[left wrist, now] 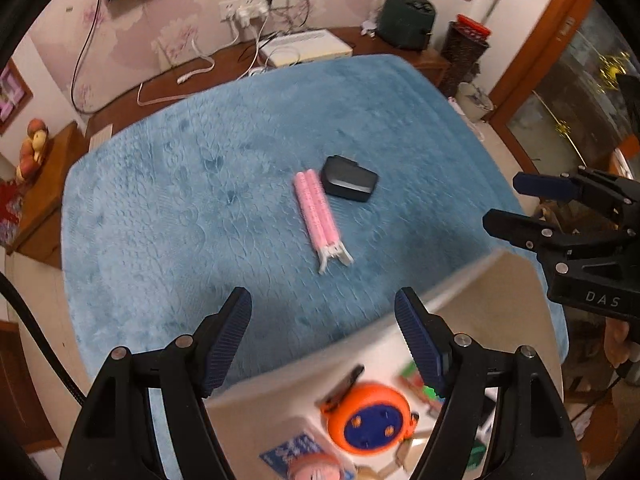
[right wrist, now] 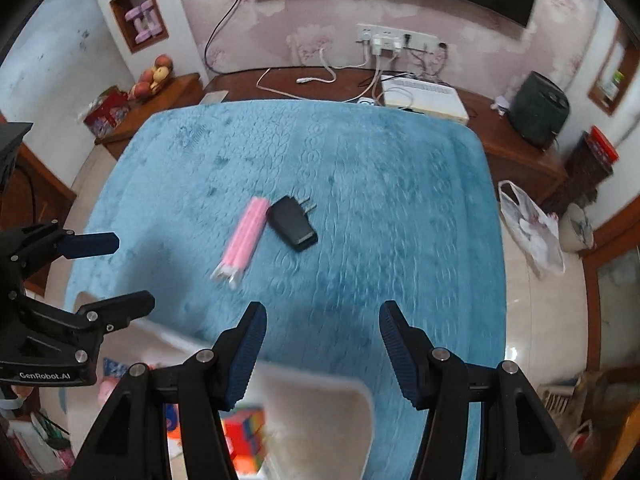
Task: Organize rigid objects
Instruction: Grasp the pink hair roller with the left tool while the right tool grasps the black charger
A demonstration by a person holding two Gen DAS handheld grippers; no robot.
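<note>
Hair clip (left wrist: 320,216) and charger (left wrist: 349,179) lie touching mid-blanket (left wrist: 180,200) — box (left wrist: 460,312) at the near edge.

Even indoor light, strong fisheye bending with dark corners, motion blur over near box (left wrist: 460,312).

Beyond the blue-covered table's (right wrist: 360,152) far edge, a wooden console (right wrist: 516,144) carries a white box (right wrist: 424,98) and dark green appliance (right wrist: 538,108); fruit (right wrist: 154,76) sits far-left.
</note>
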